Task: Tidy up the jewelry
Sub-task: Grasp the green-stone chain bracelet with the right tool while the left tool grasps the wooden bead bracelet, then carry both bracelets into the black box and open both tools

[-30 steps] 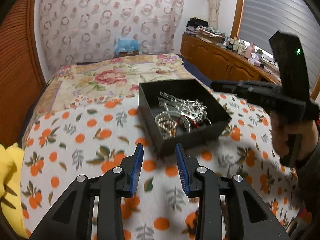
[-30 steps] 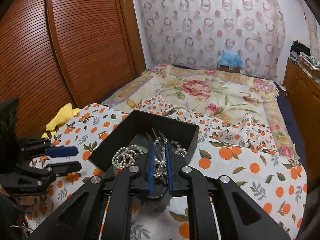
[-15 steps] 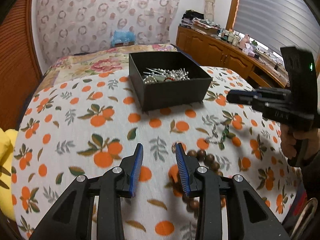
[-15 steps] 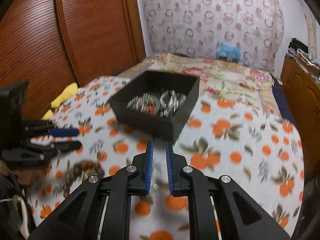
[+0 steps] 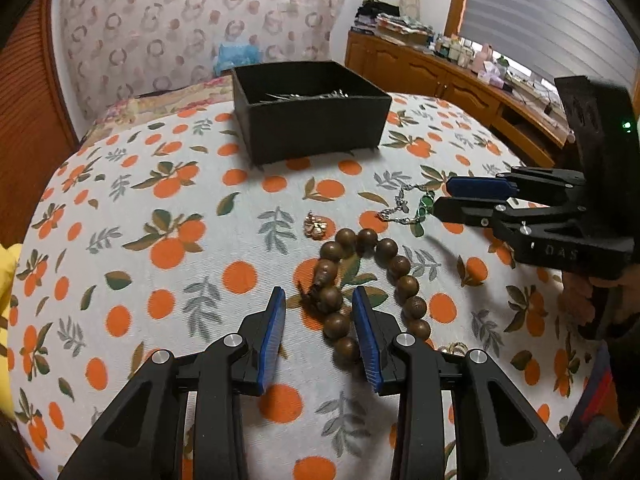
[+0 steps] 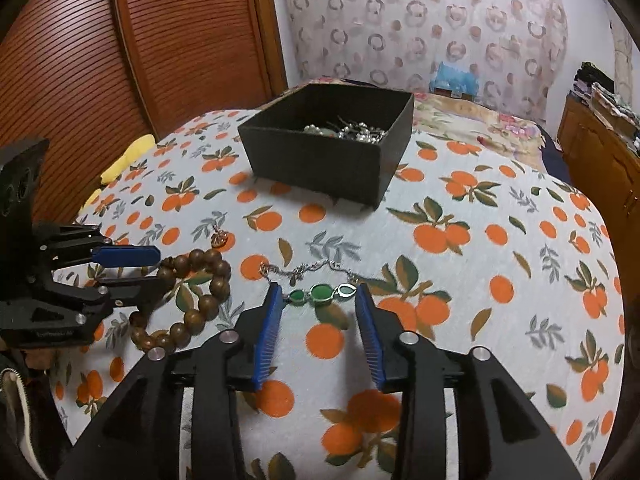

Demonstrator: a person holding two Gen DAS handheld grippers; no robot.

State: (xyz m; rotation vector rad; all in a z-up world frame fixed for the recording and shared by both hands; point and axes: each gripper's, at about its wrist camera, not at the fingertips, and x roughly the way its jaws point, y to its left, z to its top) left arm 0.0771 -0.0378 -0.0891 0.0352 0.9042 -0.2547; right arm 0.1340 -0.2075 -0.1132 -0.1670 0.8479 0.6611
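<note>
A black open box [image 5: 312, 116] holding silver and pearl jewelry [image 6: 352, 130] stands at the far side of the orange-print cloth. A brown wooden bead bracelet [image 5: 372, 280] lies in front of my left gripper [image 5: 318, 300], which is open with its blue pads on either side of the bracelet's near beads. A silver chain with green stones [image 6: 320, 290] lies between the tips of my open right gripper [image 6: 316, 296]. A small gold-coloured piece [image 5: 314, 226] lies between bracelet and box. The right gripper [image 5: 452, 196] shows at the right of the left wrist view, the left gripper [image 6: 152, 268] at the left of the right wrist view.
A yellow cloth [image 6: 128, 156] lies at the left edge of the bed. A wooden slatted wardrobe [image 6: 140, 48] stands on the left, a wooden sideboard [image 5: 460, 80] with clutter on the right. Another small gold piece [image 5: 454, 348] lies by the bracelet's near end.
Both grippers have pulled back from the box and dropped low over the cloth. The right gripper's jaws have opened wide around the green-stone chain. The left gripper now straddles the bead bracelet.
</note>
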